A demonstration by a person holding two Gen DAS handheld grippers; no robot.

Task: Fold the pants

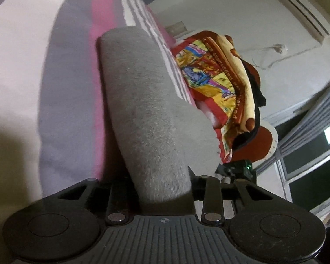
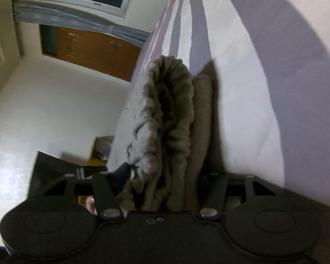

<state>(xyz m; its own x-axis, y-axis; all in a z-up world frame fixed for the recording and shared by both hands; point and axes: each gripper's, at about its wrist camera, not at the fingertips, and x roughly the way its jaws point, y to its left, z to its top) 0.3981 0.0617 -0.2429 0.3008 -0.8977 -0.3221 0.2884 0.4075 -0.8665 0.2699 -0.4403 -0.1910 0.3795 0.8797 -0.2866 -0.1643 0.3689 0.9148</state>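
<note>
Left gripper (image 1: 165, 189): I am clamping it on a smooth fold of the grey pants (image 1: 147, 110). Right gripper (image 2: 162, 189): I am pinching the bunched elastic waistband (image 2: 171, 101) of the same pants, fabric filling the jaws. The pants are lying on the striped bedsheet (image 1: 72, 66). Beyond them, a colourful blanket (image 1: 213, 77) is sitting heaped.

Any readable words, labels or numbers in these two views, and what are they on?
"perfect" (only partly legible, last letters uncertain): on the brown border of the colourful blanket, left wrist view.
More lettering along the same border higher up: too blurred to read.
Air conditioner: small red mark at its top, unreadable.
Right wrist view: no text.
</note>
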